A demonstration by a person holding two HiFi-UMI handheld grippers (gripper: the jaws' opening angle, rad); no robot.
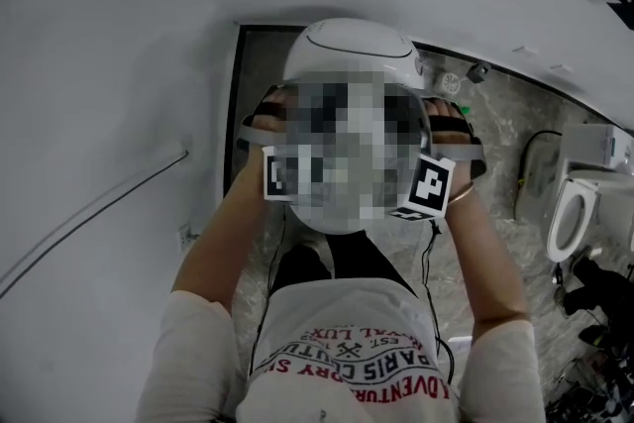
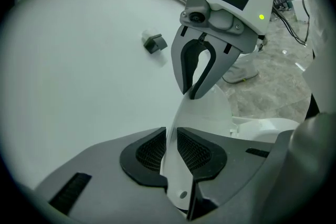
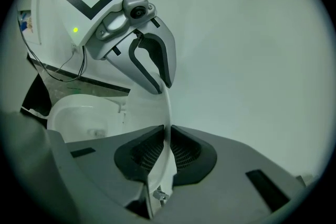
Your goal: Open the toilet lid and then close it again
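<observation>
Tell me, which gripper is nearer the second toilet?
Right. The right gripper, clamped on the lid, sits on the side toward the second toilet; the left gripper holds the lid's opposite edge, farther away.

My head camera looks steeply down; my two gripper cameras face each other closely, sharing, seemingly, the toilet lid (image 2: 205,113).

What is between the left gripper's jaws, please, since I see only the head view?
Observer: The lid's edge. The left gripper has both pads on it.
Operator: And the right one?
Observer: The right gripper clamps the lid's opposite edge.
Operator: Is the bowl covered?
Observer: No, the bowl shows uncovered beside the raised lid.
</observation>
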